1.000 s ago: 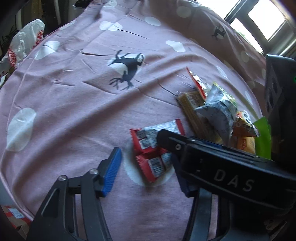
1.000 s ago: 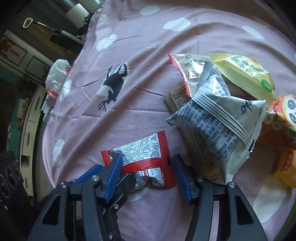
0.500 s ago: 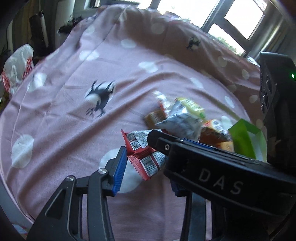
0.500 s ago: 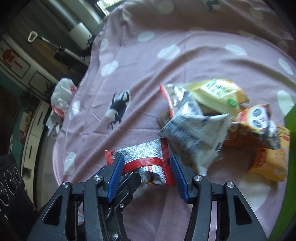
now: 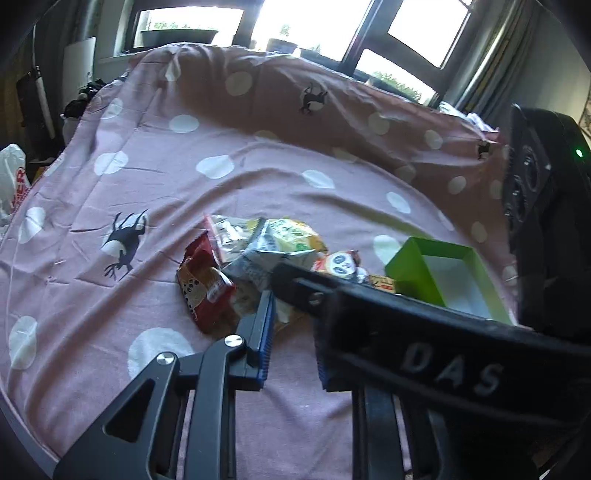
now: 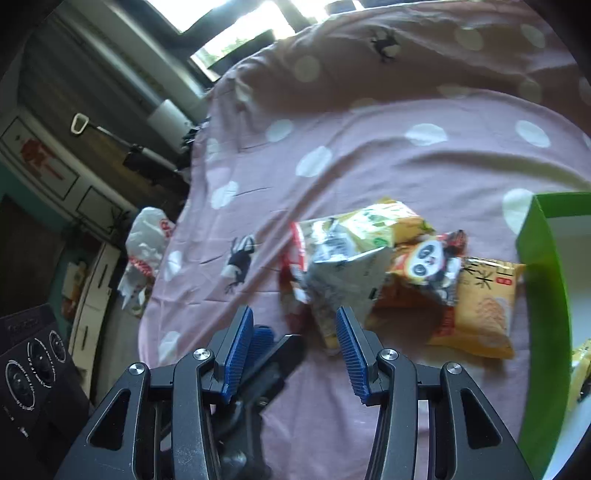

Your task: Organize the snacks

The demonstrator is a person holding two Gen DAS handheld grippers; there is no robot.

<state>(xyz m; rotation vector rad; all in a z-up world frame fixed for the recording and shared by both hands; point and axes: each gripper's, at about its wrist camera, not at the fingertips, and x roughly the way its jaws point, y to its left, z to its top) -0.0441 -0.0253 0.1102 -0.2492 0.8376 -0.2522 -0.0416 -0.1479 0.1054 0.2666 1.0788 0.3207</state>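
A pile of snack packets lies on the pink spotted cloth (image 5: 155, 266): a red packet (image 5: 205, 282), a grey-white packet (image 6: 347, 280), a yellow-green packet (image 6: 384, 219), a panda packet (image 6: 424, 258) and an orange packet (image 6: 480, 306). A green box (image 5: 413, 266) with a white inside stands right of the pile; it also shows in the right wrist view (image 6: 543, 295), holding a yellow packet (image 6: 581, 373). My left gripper (image 5: 291, 339) is open and empty, above the cloth just before the pile. My right gripper (image 6: 291, 354) is open and empty, beside it, crossing the left view.
A white and red plastic bag (image 6: 147, 243) lies off the cloth's left edge. The cloth rises over a hump at the back, under windows (image 5: 314, 22). A black device with dials (image 6: 29, 365) is at the lower left.
Both grippers have pulled up and back from the pile. The red packet that sat between the right gripper's fingers is no longer there; a red packet now lies at the pile's left side.
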